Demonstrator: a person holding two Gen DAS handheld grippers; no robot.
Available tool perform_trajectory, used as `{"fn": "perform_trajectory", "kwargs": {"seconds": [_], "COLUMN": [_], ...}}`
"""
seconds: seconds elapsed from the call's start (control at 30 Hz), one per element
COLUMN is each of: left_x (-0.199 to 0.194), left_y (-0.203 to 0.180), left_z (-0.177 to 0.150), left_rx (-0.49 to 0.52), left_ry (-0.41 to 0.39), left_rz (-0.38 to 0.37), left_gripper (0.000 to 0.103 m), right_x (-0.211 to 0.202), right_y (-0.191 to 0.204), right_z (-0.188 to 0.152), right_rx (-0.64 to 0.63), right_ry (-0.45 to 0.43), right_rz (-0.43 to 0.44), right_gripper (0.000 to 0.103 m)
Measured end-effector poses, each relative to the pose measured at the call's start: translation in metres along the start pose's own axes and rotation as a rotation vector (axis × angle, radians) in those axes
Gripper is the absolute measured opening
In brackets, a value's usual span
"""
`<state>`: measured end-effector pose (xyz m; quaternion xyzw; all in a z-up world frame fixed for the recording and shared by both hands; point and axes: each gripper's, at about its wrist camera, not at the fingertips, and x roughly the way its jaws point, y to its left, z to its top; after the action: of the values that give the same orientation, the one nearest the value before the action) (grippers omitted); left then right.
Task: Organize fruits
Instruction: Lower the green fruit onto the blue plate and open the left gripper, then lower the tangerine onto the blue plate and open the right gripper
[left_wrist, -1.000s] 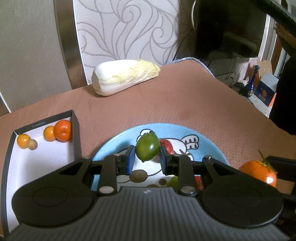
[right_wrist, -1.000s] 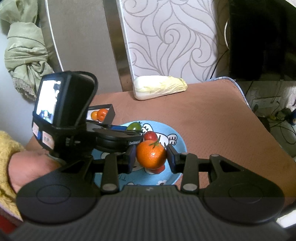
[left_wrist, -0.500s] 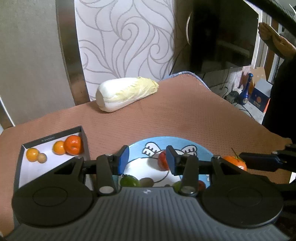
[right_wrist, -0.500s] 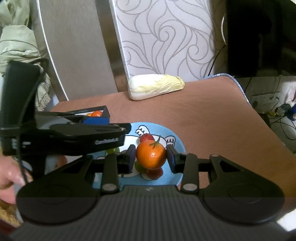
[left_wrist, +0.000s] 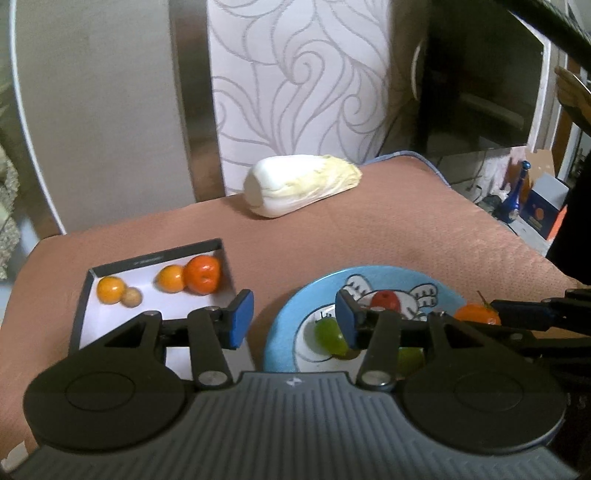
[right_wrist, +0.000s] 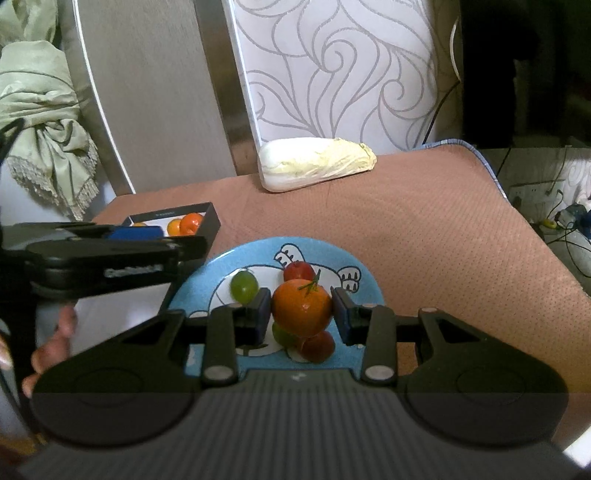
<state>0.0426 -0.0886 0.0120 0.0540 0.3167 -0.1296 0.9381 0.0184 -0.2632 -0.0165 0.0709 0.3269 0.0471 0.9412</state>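
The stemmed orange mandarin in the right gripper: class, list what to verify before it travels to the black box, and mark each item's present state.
1. Stemmed orange mandarin sits between the right gripper pads: ok.
2. Grip firm enough to carry: cannot tell.
3. Left gripper open and holding nothing: ok.
4. White-floored black box has bare floor showing: ok.
5. Left gripper lies between the blue cartoon plate and the box, across the likely route: not ok.

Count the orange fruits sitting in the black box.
3: one near the box back-left corner, beside a small tan fruit; two touching, and, at the back-right. The left gripper may hide others.
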Motion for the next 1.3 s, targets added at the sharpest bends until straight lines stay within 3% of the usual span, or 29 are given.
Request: {"fn": "perform_trajectory", "kwargs": {"seconds": [0.57,1.3], "left_x": [-0.004,-0.005], "left_y": [0.022,0.036], "left_z": [-0.009,-0.017], "left_rx": [-0.039,-0.091], "left_ry": [0.017,0.041], "left_rz": [0.049,0.09], "left_gripper": [0.055,0.057], "right_x": [0.023,0.038], "right_y": [0.017,0.009], "right_z": [0.001,-0.004], "right_rx": [-0.05,-0.042], "right_ry": [0.029,0.061], "right_rz": [0.046,0.022], "right_gripper": [0.039,0.039]}}
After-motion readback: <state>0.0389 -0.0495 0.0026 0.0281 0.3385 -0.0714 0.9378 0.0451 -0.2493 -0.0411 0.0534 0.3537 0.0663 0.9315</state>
